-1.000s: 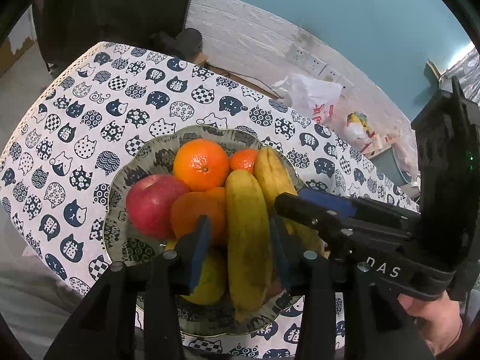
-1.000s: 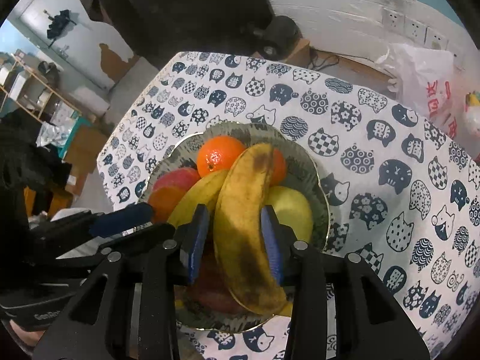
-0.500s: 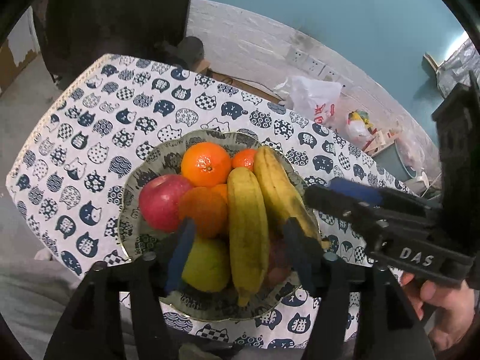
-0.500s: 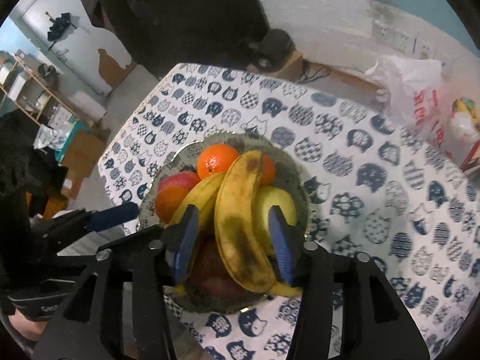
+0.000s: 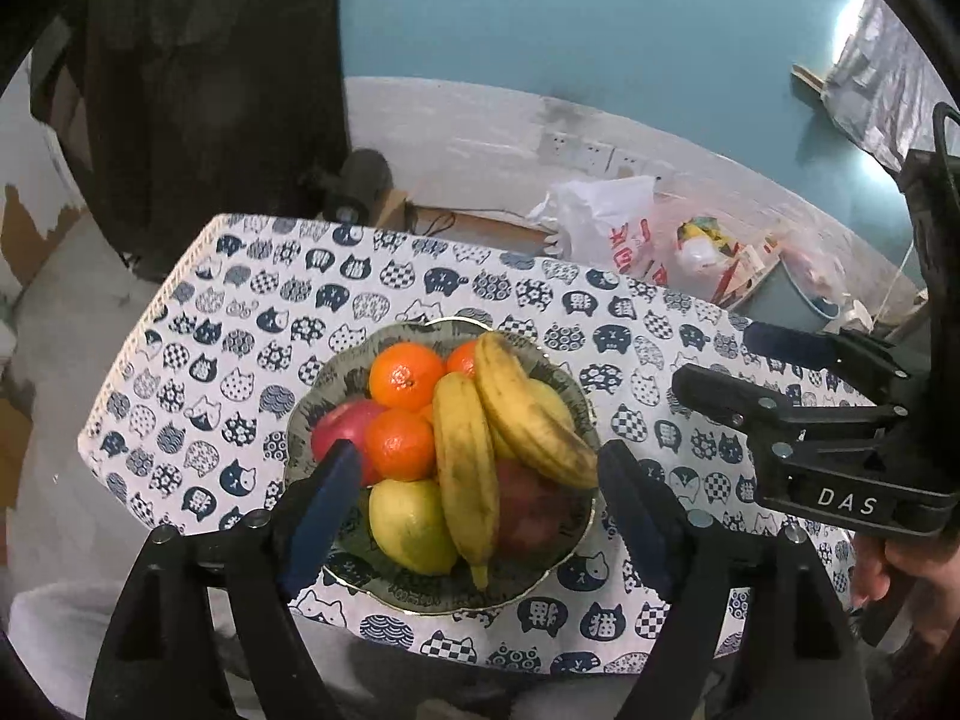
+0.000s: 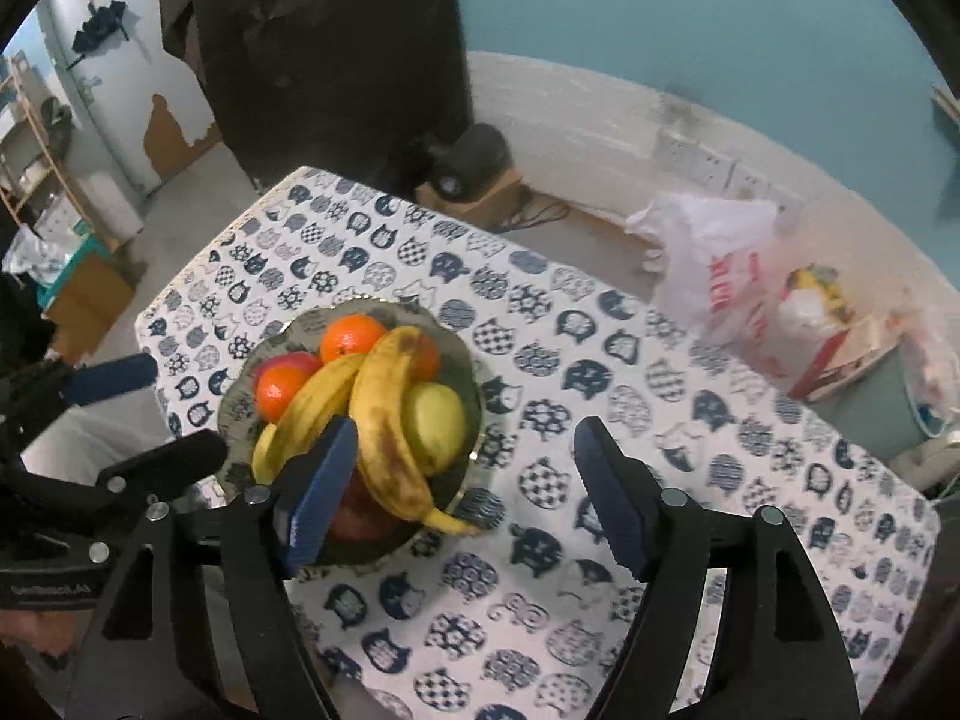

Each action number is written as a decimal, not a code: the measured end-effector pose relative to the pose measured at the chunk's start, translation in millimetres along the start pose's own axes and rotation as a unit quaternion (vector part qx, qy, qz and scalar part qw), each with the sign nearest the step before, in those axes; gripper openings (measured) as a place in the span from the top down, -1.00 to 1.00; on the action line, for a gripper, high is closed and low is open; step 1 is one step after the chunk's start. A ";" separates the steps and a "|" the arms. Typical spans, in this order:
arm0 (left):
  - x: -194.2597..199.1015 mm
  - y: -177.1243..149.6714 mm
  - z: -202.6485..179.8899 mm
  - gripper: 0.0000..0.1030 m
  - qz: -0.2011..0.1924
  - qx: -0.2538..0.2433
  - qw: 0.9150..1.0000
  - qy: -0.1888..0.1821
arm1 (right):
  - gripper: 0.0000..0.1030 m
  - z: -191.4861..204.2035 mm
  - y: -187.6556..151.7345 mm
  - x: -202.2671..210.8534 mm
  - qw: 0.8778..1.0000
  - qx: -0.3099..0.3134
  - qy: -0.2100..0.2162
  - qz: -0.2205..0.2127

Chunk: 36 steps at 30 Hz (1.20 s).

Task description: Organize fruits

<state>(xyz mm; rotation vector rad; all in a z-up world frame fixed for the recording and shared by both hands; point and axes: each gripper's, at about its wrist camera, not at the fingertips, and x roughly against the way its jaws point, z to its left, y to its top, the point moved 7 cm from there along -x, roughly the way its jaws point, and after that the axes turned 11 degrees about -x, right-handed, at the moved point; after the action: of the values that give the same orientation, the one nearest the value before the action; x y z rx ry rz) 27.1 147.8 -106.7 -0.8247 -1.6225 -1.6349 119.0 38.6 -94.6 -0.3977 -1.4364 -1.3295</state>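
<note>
Two yellow bananas (image 5: 480, 450), brown-blotched along their skins, lay side by side across the top of the fruit heaped in the patterned bowl (image 5: 312, 420), which sat on the cat-print surface (image 5: 198, 330). Under and around them were three oranges (image 5: 405, 375), a red apple (image 5: 339, 429) and a yellow-green pear (image 5: 408, 525). The left gripper (image 5: 477, 492) and right gripper (image 6: 462, 480) hung above the bowl, their jaws opening and gripping nothing.

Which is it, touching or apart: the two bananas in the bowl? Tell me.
Touching. In the left wrist view, the right-hand banana leans across the other banana near their upper ends, with no gap between them.
</note>
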 end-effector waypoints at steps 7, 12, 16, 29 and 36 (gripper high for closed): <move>18.5 7.2 -21.2 -0.69 -0.018 -0.024 0.999 -0.018 | -0.48 -10.6 -4.5 31.1 1.000 -0.006 -0.012 -0.020; 32.6 12.3 -35.1 -0.69 -0.034 -0.050 0.998 -0.008 | -0.50 -20.4 -9.5 47.8 0.999 -0.007 -0.023 -0.034; 43.0 15.2 -43.2 -0.83 -0.050 -0.066 0.997 0.002 | -0.50 -29.3 -14.9 54.8 0.999 -0.015 -0.033 -0.033; 45.9 14.9 -62.6 -0.84 -0.042 -0.093 0.995 0.012 | -0.51 -36.7 -15.1 74.7 0.998 -0.013 -0.042 -0.051; 46.8 16.5 -64.6 -0.84 -0.043 -0.099 0.994 0.020 | -0.51 -38.8 -15.8 75.0 0.998 -0.013 -0.042 -0.050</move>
<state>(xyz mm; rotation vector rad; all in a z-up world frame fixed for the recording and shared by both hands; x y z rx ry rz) 15.9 81.9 -60.3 -0.8232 -1.5040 -1.8844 97.6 -30.0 -47.5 -0.4071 -1.5258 -1.4282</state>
